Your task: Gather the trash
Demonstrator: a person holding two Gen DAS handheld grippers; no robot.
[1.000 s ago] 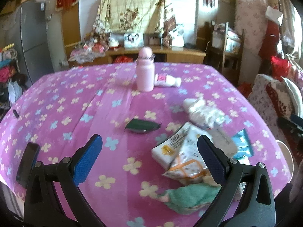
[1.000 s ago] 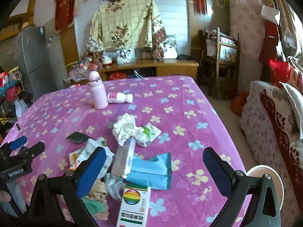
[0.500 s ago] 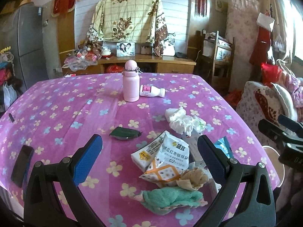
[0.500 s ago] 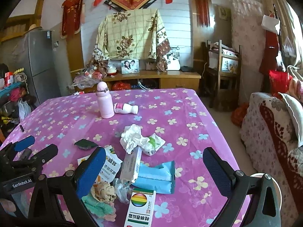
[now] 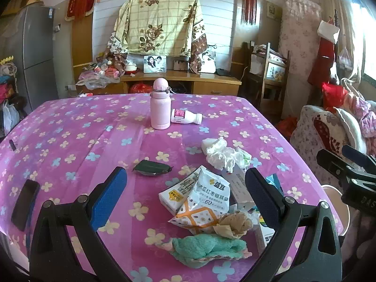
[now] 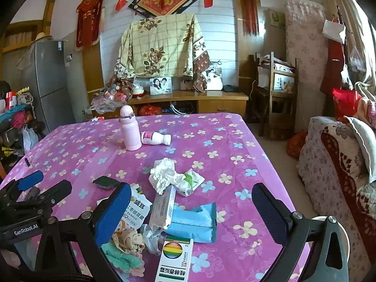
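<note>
I am hovering over the trash, choosing a first piece.
Both grippers [image 5: 185,195] [image 6: 191,209] are gaping empty; next, closing on the near wrapper [image 5: 204,206].

The near right part of the table [image 5: 70,127] is crowded: crumpled tissue [image 5: 223,152], snack bags [image 5: 202,199], a teal cloth [image 5: 209,249], a blue pack [image 6: 192,218] and a rainbow box [image 6: 175,258] lie touching or overlapping. The left half is mostly bare cloth (only a phone [image 5: 24,204] near the edge and a dark pouch [image 5: 151,167]). Far back, an upright pink flask [image 5: 160,108] and a toppled bottle [image 5: 185,119] stand in the way.
</note>
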